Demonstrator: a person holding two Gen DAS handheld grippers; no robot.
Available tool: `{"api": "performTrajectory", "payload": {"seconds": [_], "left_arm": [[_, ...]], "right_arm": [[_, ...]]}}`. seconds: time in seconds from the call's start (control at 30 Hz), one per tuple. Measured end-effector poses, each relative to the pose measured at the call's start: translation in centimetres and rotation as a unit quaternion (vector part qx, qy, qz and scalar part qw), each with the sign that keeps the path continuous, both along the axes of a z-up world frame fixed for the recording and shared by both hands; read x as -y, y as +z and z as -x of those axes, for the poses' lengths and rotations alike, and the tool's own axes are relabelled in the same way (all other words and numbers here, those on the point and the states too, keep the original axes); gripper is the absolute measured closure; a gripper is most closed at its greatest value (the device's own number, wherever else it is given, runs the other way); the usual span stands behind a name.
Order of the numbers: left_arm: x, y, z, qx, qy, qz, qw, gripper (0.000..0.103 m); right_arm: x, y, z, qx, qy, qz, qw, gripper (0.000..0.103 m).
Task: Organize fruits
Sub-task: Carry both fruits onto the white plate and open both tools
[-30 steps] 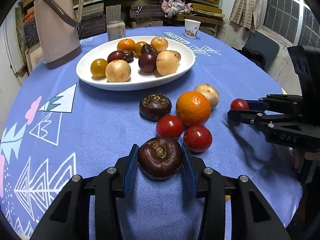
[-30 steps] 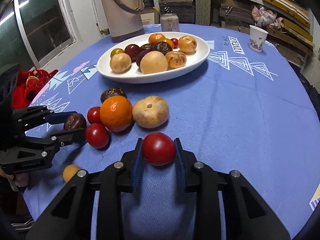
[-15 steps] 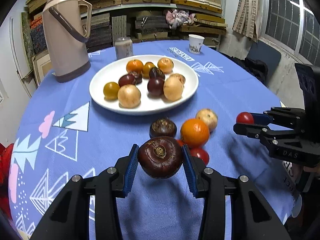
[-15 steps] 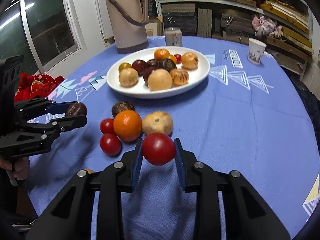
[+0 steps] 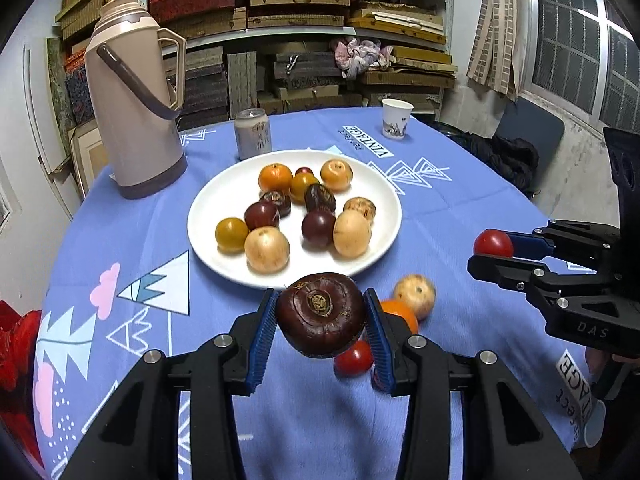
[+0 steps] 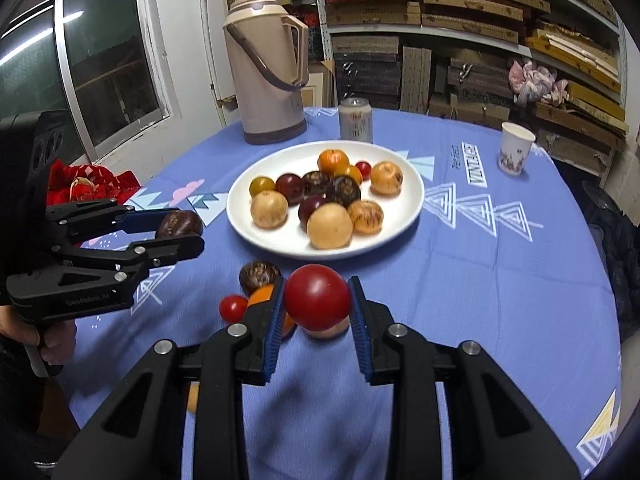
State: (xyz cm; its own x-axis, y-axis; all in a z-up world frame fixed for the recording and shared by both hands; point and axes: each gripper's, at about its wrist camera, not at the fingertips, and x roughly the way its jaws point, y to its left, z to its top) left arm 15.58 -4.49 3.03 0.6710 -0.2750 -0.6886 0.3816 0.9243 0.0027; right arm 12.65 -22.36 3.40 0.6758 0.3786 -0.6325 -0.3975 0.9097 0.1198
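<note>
Left gripper [image 5: 321,316] pinches a dark brown water chestnut [image 5: 321,314] between its blue pads, held clear above the blue tablecloth [image 5: 120,240]. Right gripper [image 6: 318,300] pinches a red tomato [image 6: 317,297] the same way, also off the cloth. In the left wrist view the right gripper sits at the right edge with the tomato at its tips; in the right wrist view the left gripper is at the left edge, a hand [image 6: 56,340] on its grip.

Below the held fruits, loose on the cloth: an orange [image 5: 400,314], a tan round fruit [image 5: 415,295], a small red tomato [image 5: 354,358], another dark chestnut [image 6: 258,276]. Beyond them, a white plate [image 5: 208,208] carrying mixed fruits, tan, dark purple, yellow, orange. Behind the plate: a drinks can [image 5: 253,134], a beige thermos [image 5: 134,96] to its left, a paper cup [image 5: 396,118] to the right. Shelves of stacked boxes at the back.
</note>
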Motion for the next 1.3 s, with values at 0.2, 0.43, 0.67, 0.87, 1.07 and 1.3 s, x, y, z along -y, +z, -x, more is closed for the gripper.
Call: {"api": "performTrajectory", "payload": {"seconds": [0.2, 0.43, 0.67, 0.87, 1.07, 1.3], "left_arm": [[0.2, 0.7, -1.4, 0.004, 0.005, 0.007, 1.0000, 0.059], [0.6, 0.9, -3.7, 0.002, 0.015, 0.011, 0.9998, 0.059], [0.8, 0.3, -6.1, -0.009, 0.027, 0.016, 0.9995, 0.059], [0.7, -0.5, -8.2, -0.020, 0.040, 0.016, 0.9989, 0.059], [0.9, -1.2, -10.3, -0.024, 0.053, 0.017, 0.9981, 0.059], [0.9, -2.3, -12.2, -0.036, 0.073, 0.020, 0.9965, 0.059]], "right_arm": [[-0.5, 1.3, -1.5, 0.012, 0.001, -0.003, 1.000, 0.073], [-1.4, 1.6, -4.1, 0.010, 0.004, -0.008, 1.000, 0.073], [-2.2, 1.5, -6.7, 0.005, 0.002, -0.009, 1.000, 0.073], [-2.1, 0.6, -8.9, -0.005, -0.007, -0.004, 1.000, 0.073], [-1.9, -0.8, -11.7, -0.024, -0.020, -0.009, 0.999, 0.073], [-2.6, -2.9, -14.5, -0.047, -0.030, -0.016, 0.998, 0.073]]}}
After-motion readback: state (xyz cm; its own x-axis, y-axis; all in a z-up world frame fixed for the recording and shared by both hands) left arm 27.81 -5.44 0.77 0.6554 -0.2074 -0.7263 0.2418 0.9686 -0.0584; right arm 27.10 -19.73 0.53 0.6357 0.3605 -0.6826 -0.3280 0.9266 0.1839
